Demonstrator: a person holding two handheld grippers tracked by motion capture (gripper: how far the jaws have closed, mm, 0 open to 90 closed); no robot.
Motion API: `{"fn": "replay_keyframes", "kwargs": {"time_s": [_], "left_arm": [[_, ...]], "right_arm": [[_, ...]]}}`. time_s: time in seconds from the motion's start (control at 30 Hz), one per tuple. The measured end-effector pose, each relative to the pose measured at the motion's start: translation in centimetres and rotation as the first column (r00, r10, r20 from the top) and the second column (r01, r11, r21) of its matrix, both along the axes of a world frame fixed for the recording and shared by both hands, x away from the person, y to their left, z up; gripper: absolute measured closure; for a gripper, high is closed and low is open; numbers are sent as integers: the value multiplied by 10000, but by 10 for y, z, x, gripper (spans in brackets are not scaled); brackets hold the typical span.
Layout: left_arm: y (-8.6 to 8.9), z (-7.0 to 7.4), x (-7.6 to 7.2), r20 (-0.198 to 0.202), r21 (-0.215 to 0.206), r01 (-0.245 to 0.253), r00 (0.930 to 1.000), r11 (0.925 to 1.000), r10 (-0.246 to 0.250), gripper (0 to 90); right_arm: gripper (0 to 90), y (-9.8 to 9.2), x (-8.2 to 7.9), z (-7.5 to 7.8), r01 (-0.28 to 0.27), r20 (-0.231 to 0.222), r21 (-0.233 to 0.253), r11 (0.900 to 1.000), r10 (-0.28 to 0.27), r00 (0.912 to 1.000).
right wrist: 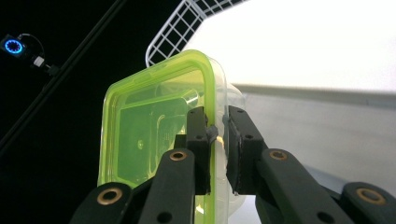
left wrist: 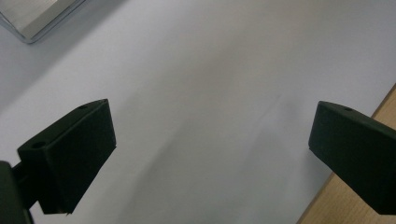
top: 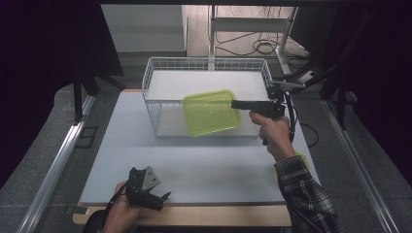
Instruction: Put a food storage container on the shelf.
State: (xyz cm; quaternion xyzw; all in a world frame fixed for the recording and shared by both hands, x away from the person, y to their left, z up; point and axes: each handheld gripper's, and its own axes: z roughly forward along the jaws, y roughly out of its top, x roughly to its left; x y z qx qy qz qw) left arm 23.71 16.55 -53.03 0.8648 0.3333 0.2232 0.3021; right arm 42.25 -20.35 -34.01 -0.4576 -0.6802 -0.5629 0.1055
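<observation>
A clear food box with a lime-green lid (top: 211,111) hangs in the air over the front of the white wire basket (top: 154,73). My right gripper (top: 238,104) is shut on its right rim and holds it level. In the right gripper view the two black jaws pinch the green lid's edge (right wrist: 154,135), with the basket's wire corner (right wrist: 180,30) behind it. My left gripper (top: 163,199) rests low at the table's front left edge, held in a hand, and stands open. Its pads (left wrist: 77,154) are wide apart over bare white table.
The white tabletop (top: 209,170) lies on a wooden board whose edge (left wrist: 364,210) shows at the front. Metal rails (top: 58,155) run along both sides. A small lime-green object (top: 302,158) peeks out behind the right sleeve. Cables lie on the floor behind the basket.
</observation>
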Motion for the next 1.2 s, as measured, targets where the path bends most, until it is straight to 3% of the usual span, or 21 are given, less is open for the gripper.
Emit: {"fn": "replay_keyframes", "kwargs": {"time_s": [0.37, 0.8, 1.2], "left_arm": [[4, 2, 0, 78, -164, -151, 9999, 9998, 152, 2], [9, 3, 1, -152, -867, -371, 9992, 9955, 359, 0], [12, 4, 2, -196, -942, -386, 9991, 9948, 369, 0]], "right_arm": [[802, 2, 20, 20, 780, 353, -129, 9969, -775, 9964], [801, 13, 43, 37, 1621, 647, -286, 9864, -1599, 9850], [801, 27, 62, 34, 2145, 680, -646, 9746, -2102, 9753]]}}
